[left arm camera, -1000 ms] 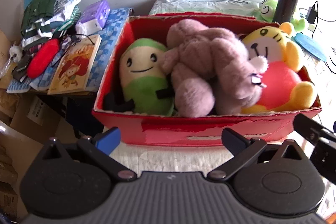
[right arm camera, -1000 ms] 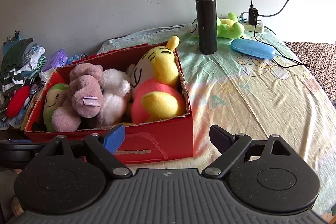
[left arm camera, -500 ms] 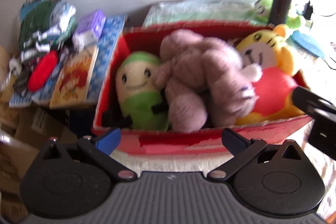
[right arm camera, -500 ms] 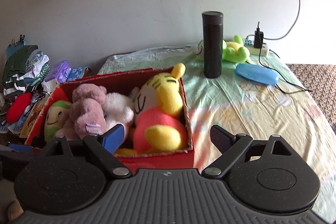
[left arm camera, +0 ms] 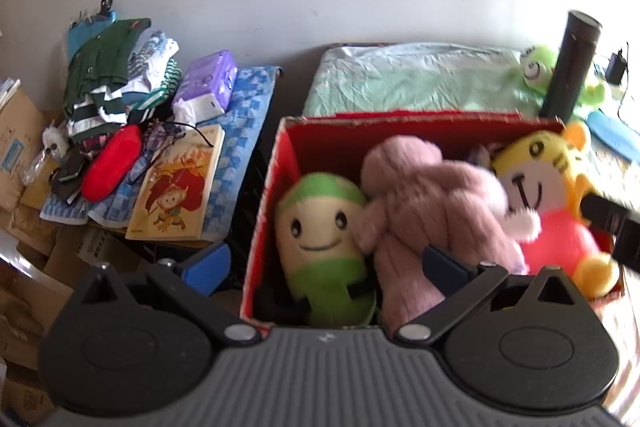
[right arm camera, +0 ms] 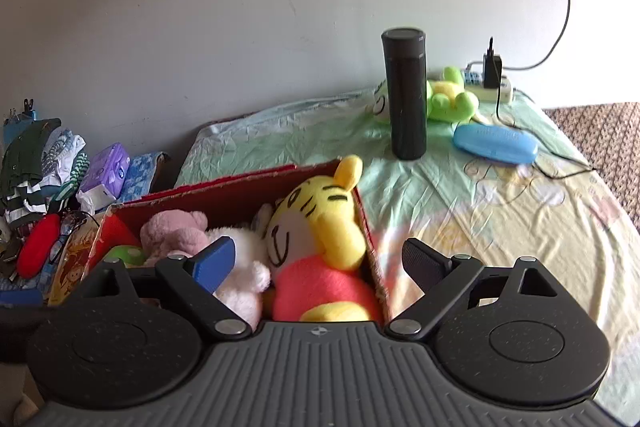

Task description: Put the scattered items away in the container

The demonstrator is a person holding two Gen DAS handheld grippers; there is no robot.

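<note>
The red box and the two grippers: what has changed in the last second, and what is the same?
Both grippers moved forward over the red box: the left gripper now hangs above the green plush, the right gripper above the yellow tiger plush. Nothing was grasped or released. Both stay open; the toys, black bottle and blue case kept their places.

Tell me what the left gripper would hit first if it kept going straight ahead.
Probably the green plush in the red box: the open left gripper points at it, though depth is unclear.
</note>
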